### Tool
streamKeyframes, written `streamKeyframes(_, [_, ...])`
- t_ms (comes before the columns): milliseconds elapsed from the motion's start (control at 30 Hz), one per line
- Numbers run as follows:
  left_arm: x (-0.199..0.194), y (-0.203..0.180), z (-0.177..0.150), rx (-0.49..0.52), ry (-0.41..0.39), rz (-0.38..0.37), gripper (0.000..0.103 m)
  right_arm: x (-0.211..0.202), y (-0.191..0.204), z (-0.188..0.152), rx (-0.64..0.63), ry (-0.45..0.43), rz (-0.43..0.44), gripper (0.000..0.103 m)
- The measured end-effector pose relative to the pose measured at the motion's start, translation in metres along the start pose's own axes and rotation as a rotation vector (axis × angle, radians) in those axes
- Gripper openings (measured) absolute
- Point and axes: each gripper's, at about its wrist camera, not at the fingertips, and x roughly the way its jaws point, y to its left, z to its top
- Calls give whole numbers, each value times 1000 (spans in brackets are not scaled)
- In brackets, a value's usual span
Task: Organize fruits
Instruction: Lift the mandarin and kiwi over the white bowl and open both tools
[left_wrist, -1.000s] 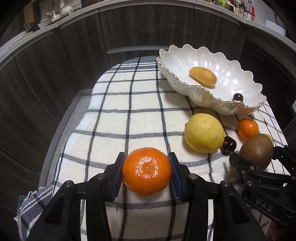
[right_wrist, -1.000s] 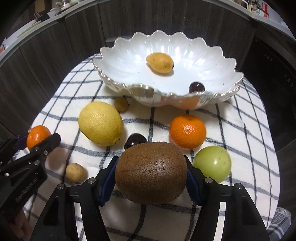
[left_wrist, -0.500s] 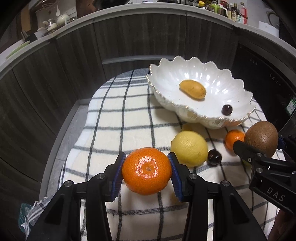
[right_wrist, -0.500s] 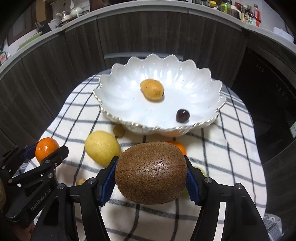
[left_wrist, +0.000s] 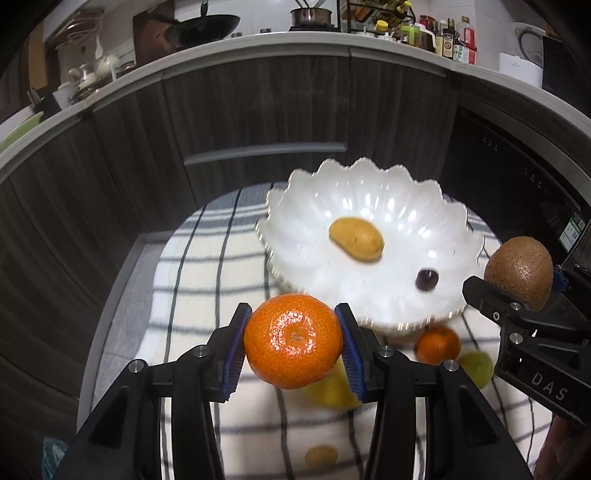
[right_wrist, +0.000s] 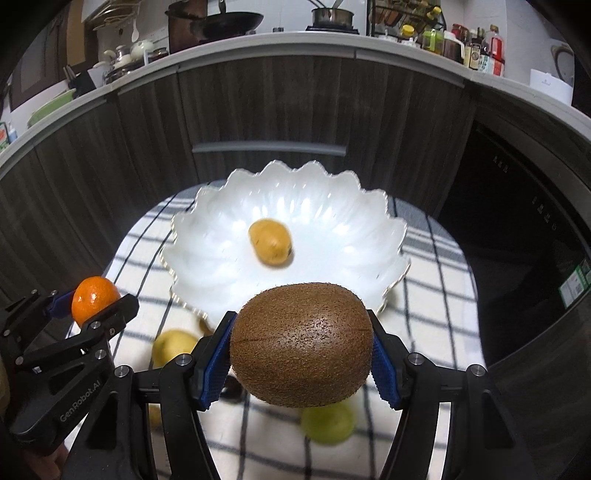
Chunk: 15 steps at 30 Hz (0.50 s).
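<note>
In the left wrist view, the left gripper (left_wrist: 293, 341) is pinching a mandarin (left_wrist: 293, 340) between its blue pads (left_wrist: 349, 349), one pad on each side of the fruit, and carries it clear of the checked cloth (left_wrist: 207, 266). The white bowl (left_wrist: 295, 206) lies ahead and to the right of this gripper, with its near rim just beyond the mandarin; a yellow-orange fruit (left_wrist: 356, 239) and a dark cherry (left_wrist: 426, 279) already lie inside. A second mandarin (left_wrist: 437, 345) rests on the cloth at the bowl's near wall. The right gripper (left_wrist: 517, 295) shows at the right edge, at the bowl's right rim, holding a kiwi (left_wrist: 519, 272). In the right wrist view, the right gripper (right_wrist: 301, 349) is clamped on the kiwi (right_wrist: 301, 345), whose long axis runs crosswise from pad to pad. The bowl (right_wrist: 221, 214) lies straight ahead, and the kiwi overlaps its near rim in this view, so this gripper appears the nearer of the two to a release point. The left gripper (right_wrist: 94, 306) with its mandarin (right_wrist: 95, 299) stands to the left, beside the bowl's left edge. A lemon (right_wrist: 173, 347) and a green fruit (right_wrist: 327, 421) remain on the cloth (right_wrist: 436, 280) below. The coming move likely calls for a short forward reach over the rim before the pads part.
</note>
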Motion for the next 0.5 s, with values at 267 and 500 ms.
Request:
streamKeyframes(267, [22, -11, 35, 14, -12, -21, 45, 10, -16, 27, 7, -29, -20, 66])
streamKeyframes(500, [41, -12, 50, 1, 6, -48, 45, 32, -29, 44, 37, 2, -18, 66])
